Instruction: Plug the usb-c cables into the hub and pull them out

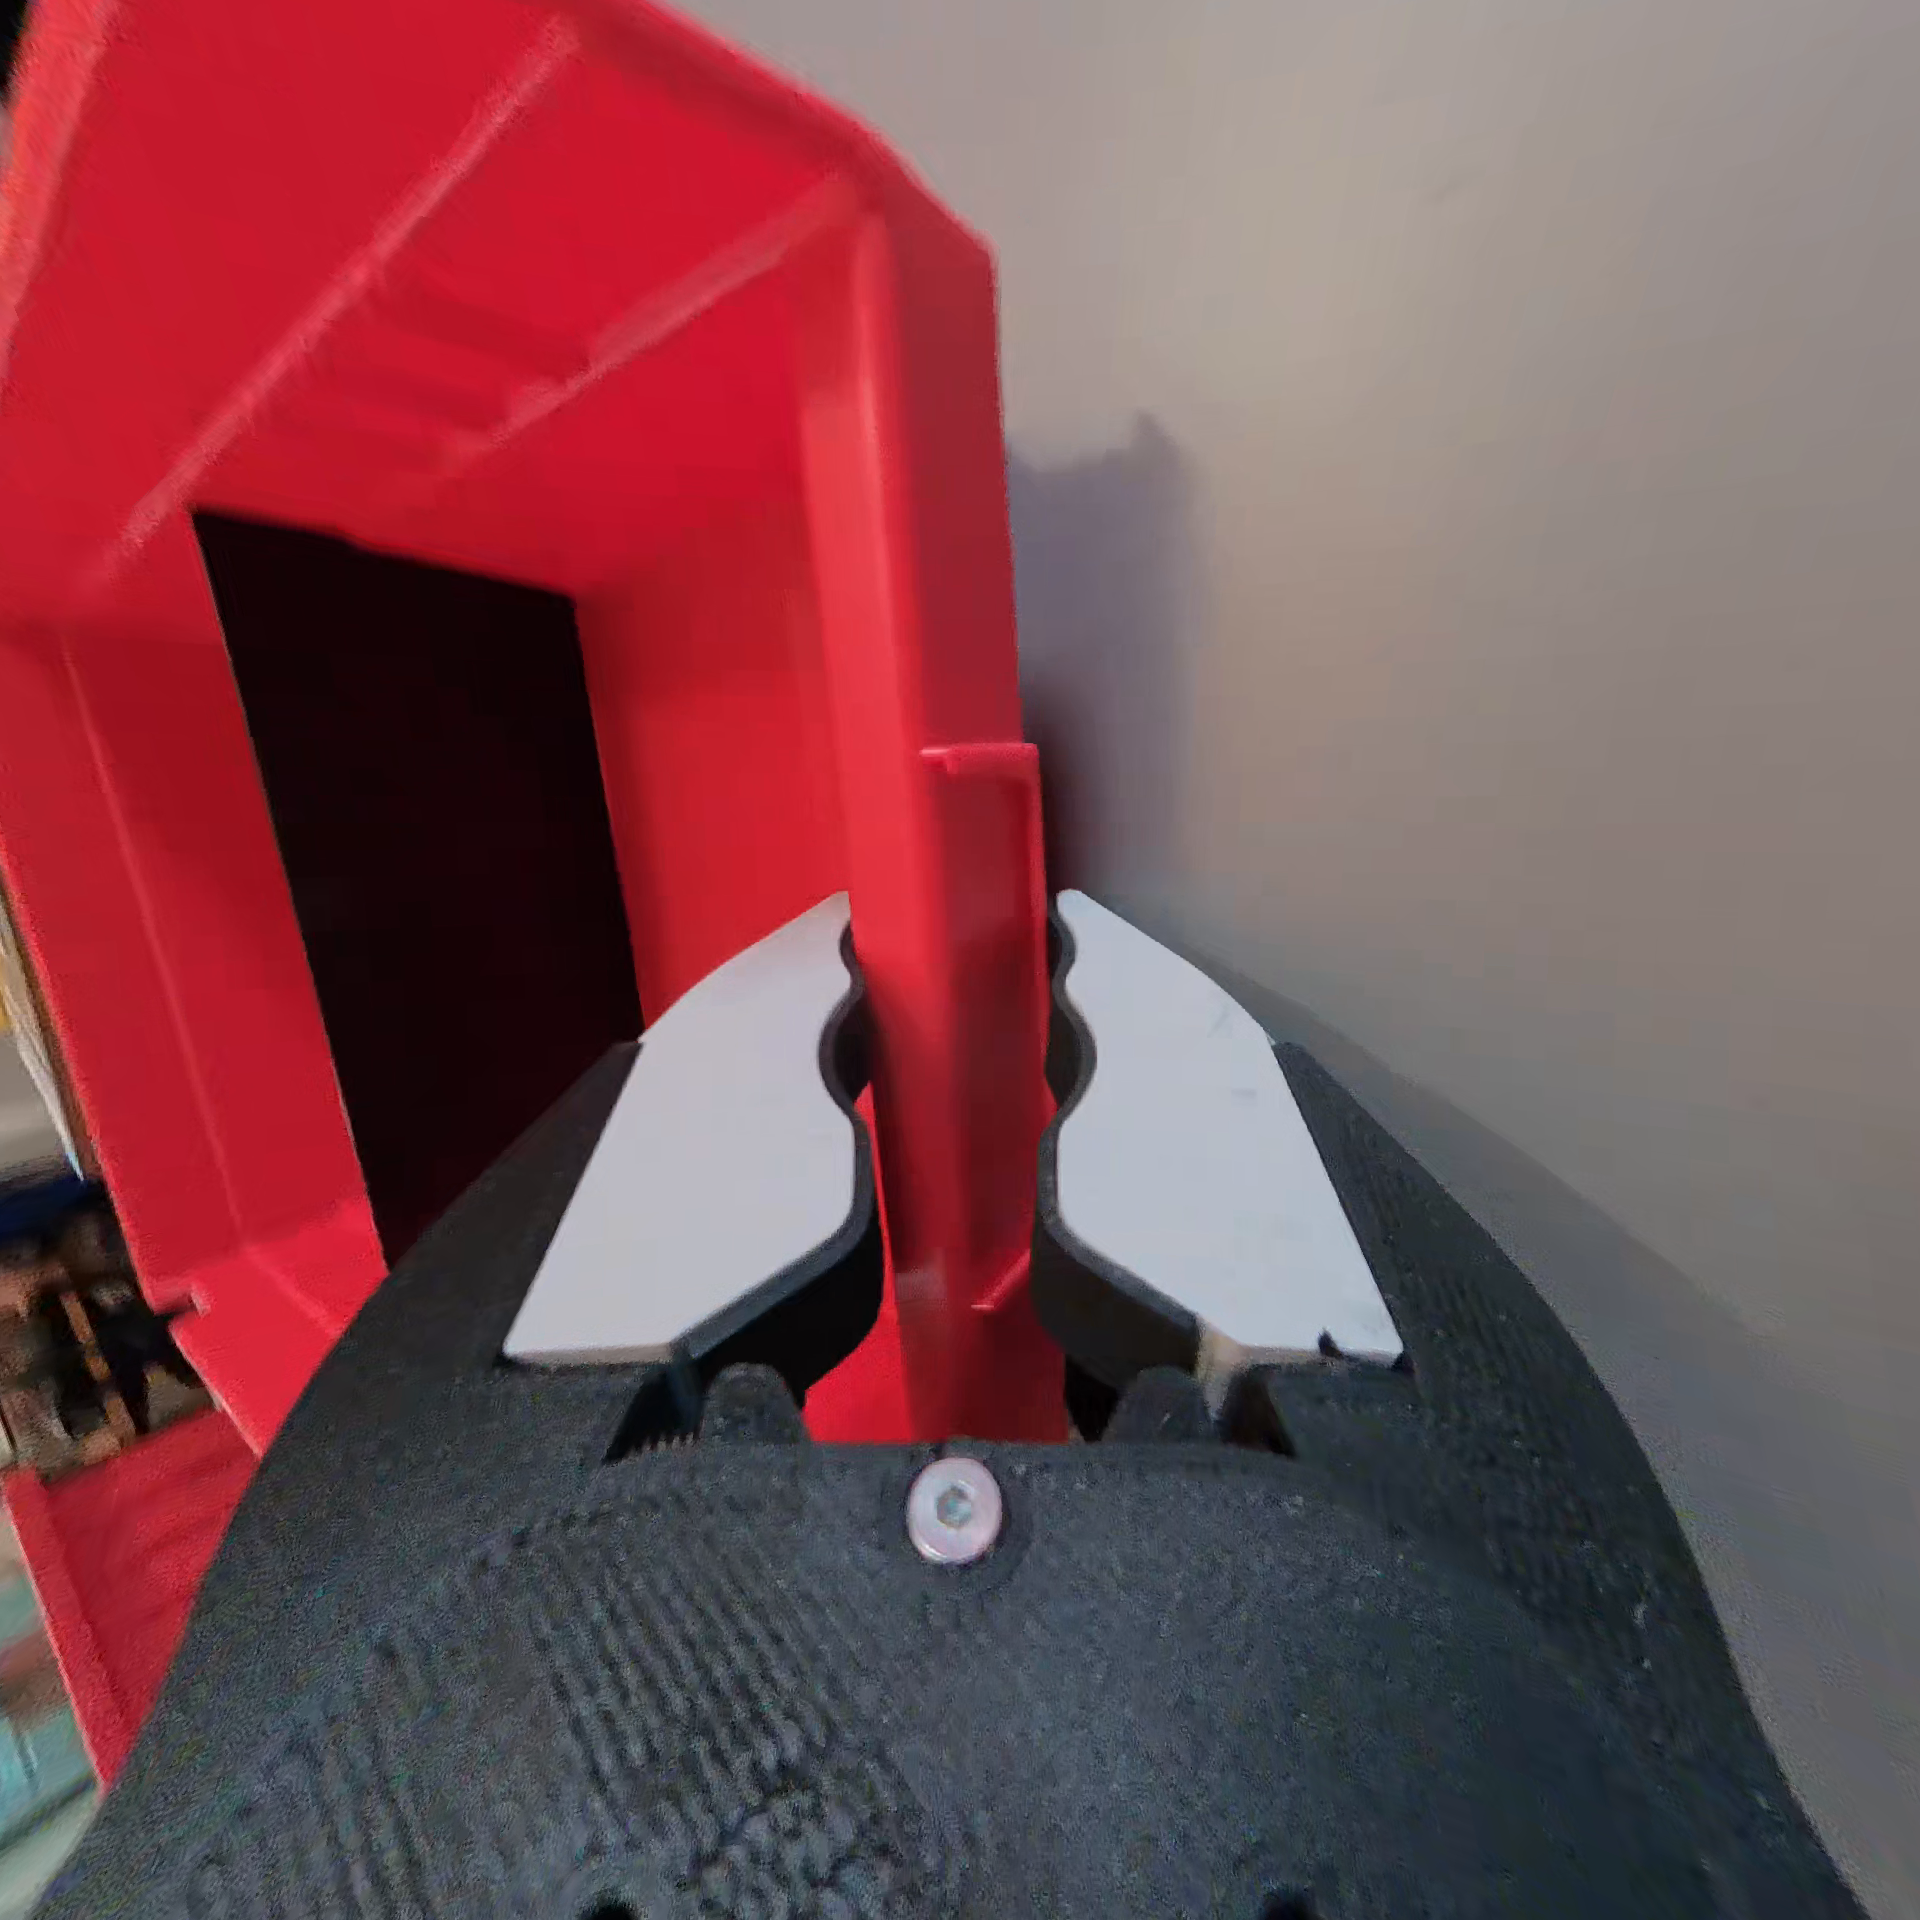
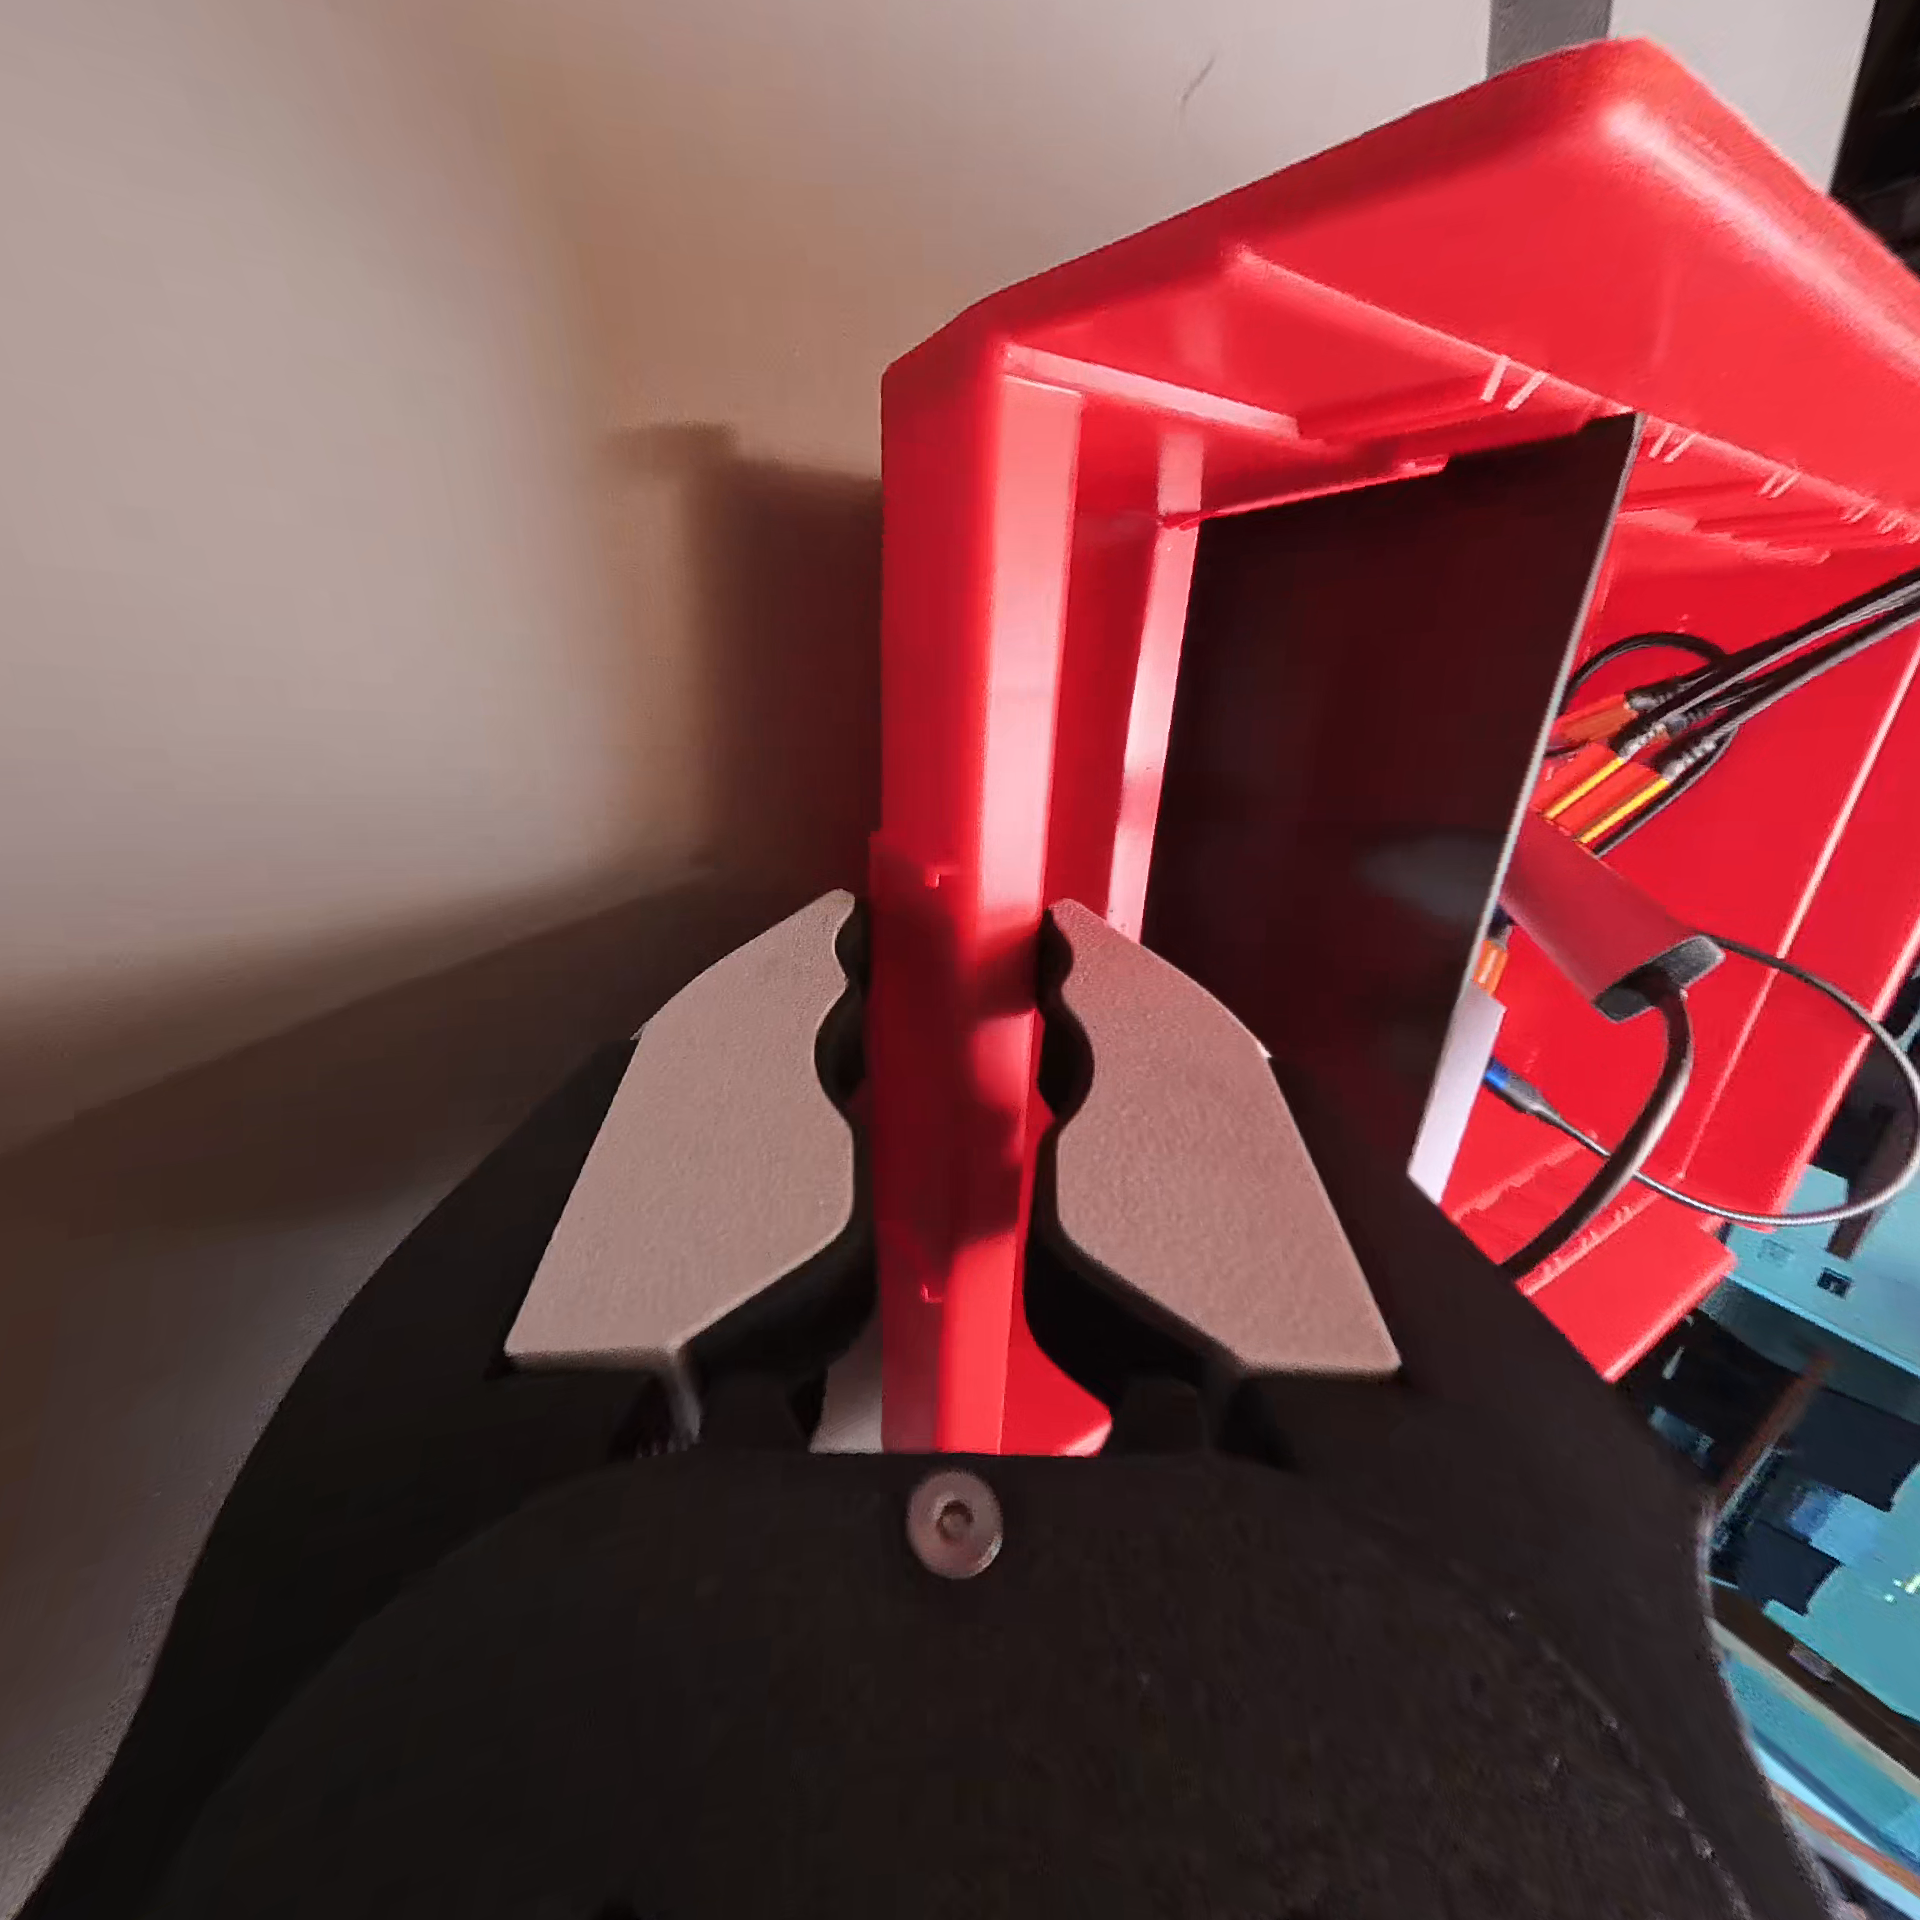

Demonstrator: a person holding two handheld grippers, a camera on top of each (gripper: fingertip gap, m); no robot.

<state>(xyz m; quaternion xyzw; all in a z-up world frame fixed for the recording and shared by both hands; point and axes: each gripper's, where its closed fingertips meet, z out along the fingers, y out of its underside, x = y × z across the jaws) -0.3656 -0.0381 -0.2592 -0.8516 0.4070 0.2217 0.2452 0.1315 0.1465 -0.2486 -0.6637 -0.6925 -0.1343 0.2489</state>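
A red plastic bin (image 1: 520, 364) is being held tipped up, its open mouth turned toward both cameras, by 2 grippers, each clamped on an opposite side rim. In the left wrist view, the left gripper (image 1: 951, 925) is being pressed closed on the bin's right-hand rim, a raised red flange being pinched between its 2 grey pads (image 1: 727, 1122); a dark panel (image 1: 416, 852) is being shown lining the bin's inside, and a pale wall (image 1: 1455, 520) is being seen behind. In the right wrist view, the right gripper (image 2: 951, 925) is likewise being pinched shut on the bin's (image 2: 1403, 260) left-hand rim. Past the edge of the dark panel (image 2: 1351, 779), the grey USB hub (image 2: 1590, 914) is being seen lying inside the bin against its red wall. The USB-C cables (image 2: 1766, 644), grey-braided with orange plugs (image 2: 1600, 790), are being shown bunched just above the hub; whether any is seated in a port cannot be told. One looped cable is being seen trailing out past the bin's lower edge.
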